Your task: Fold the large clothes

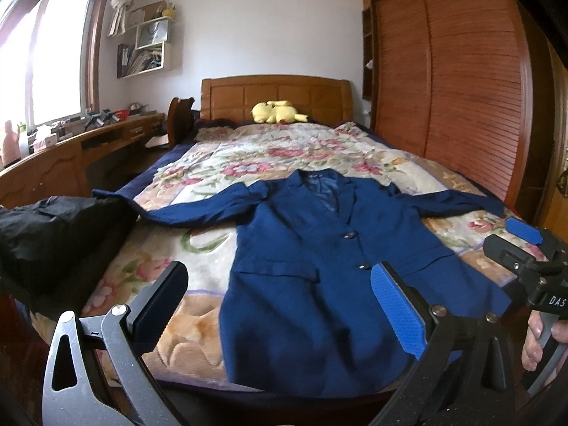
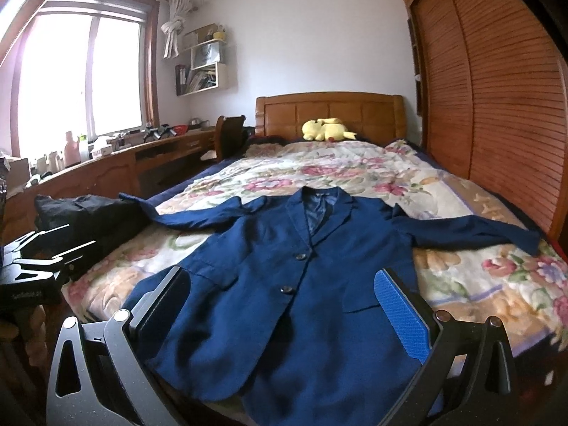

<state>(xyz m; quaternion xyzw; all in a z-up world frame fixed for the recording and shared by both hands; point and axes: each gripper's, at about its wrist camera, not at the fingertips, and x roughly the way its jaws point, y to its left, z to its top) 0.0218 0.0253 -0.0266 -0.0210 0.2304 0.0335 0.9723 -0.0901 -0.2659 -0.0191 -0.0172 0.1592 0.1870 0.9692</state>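
Observation:
A dark blue suit jacket [image 1: 312, 266] lies flat and buttoned on the flowered bedspread [image 1: 220, 163], collar away from me, both sleeves spread out sideways. It also shows in the right wrist view [image 2: 284, 291]. My left gripper [image 1: 280, 298] is open and empty, held above the jacket's lower hem. My right gripper [image 2: 284, 305] is open and empty, also above the hem. The right gripper shows at the right edge of the left wrist view [image 1: 525, 248], held in a hand.
A black garment [image 1: 53, 234] lies heaped at the bed's left edge. A yellow plush toy [image 1: 278, 112] sits by the wooden headboard [image 1: 277, 96]. A slatted wardrobe [image 1: 443, 88] runs along the right; a cluttered desk [image 1: 71, 142] and chair stand on the left.

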